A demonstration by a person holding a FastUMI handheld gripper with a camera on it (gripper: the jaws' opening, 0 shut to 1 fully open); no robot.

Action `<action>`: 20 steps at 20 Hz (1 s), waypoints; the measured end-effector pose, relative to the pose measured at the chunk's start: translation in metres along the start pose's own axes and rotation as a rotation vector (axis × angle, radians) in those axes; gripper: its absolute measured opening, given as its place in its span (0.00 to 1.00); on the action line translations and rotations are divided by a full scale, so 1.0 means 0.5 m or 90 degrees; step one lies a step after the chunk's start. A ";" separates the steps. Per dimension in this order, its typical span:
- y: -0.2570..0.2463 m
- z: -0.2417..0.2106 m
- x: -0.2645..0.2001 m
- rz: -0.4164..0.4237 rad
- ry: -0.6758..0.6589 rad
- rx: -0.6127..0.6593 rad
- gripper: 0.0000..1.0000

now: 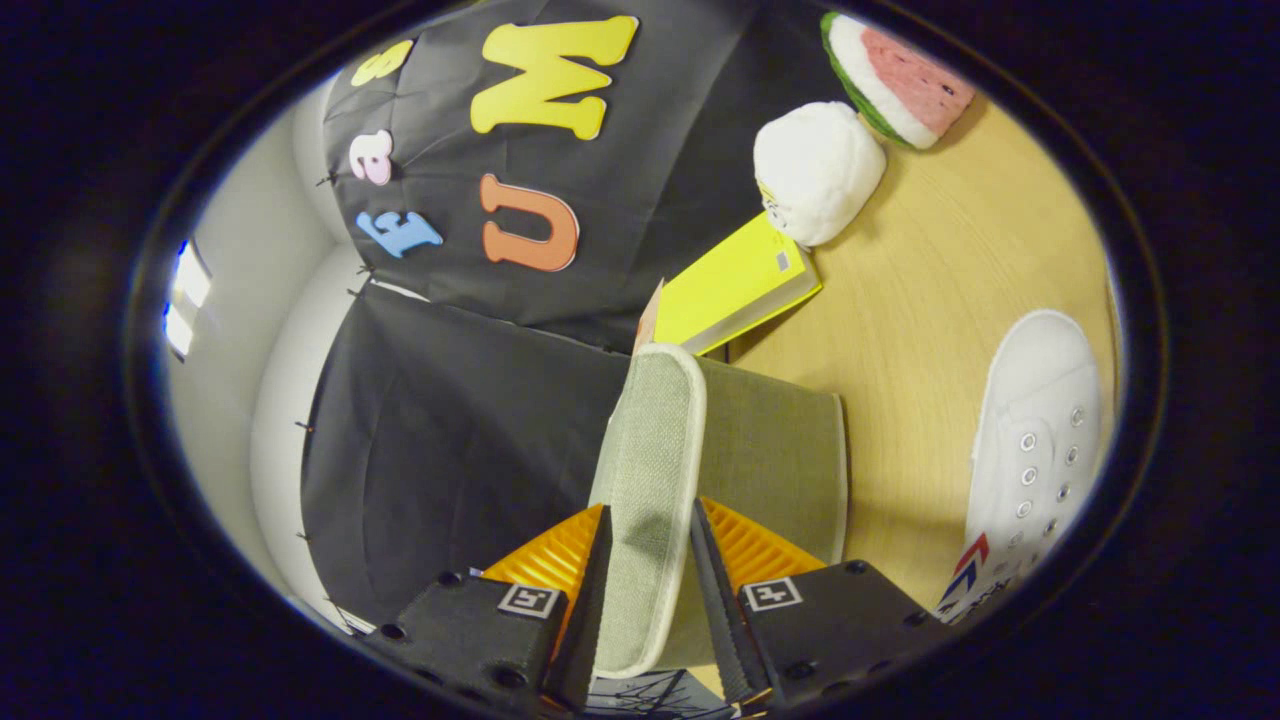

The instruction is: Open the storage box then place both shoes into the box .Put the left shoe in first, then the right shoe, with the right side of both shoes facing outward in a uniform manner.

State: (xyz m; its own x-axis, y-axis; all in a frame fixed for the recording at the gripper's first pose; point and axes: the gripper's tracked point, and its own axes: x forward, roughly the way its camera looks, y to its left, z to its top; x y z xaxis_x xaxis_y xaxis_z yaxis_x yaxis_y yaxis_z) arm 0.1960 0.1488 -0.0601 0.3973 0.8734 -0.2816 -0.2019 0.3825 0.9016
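Observation:
My gripper is rolled on its side and shut on the grey-green fabric lid of the storage box; both orange-backed fingers press on the lid's white-trimmed edge. The box body of the same fabric stands just beyond the fingers on the wooden table. A white lace-up shoe lies on the table beside the box, eyelets showing, with a red and blue mark near its end. The inside of the box is hidden by the lid.
A yellow book lies past the box. Beyond it sit a white plush toy and a watermelon-slice plush. Black cloth walls rise behind the lid.

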 end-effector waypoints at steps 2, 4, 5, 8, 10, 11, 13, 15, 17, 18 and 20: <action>0.021 -0.002 -0.004 0.012 0.002 -0.015 0.49; 0.054 0.001 -0.008 0.034 0.000 -0.026 0.44; 0.065 -0.002 -0.014 0.041 0.000 -0.031 0.42; 0.078 -0.001 -0.013 0.030 -0.001 -0.046 0.36; 0.096 0.001 -0.013 0.031 -0.001 -0.046 0.34; 0.107 0.000 -0.015 0.033 -0.004 -0.051 0.33; 0.128 0.001 -0.020 0.032 -0.010 -0.068 0.28; 0.152 0.005 -0.025 0.028 -0.019 -0.077 0.19; 0.183 0.004 -0.026 0.028 -0.025 -0.089 0.14; 0.198 0.005 -0.026 0.023 -0.031 -0.098 0.11; 0.233 0.003 -0.020 0.013 -0.038 -0.119 0.10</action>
State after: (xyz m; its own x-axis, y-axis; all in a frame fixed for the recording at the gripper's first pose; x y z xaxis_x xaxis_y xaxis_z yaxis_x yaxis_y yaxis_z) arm 0.1699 0.1839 0.0486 0.4430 0.8640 -0.2393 -0.3703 0.4194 0.8288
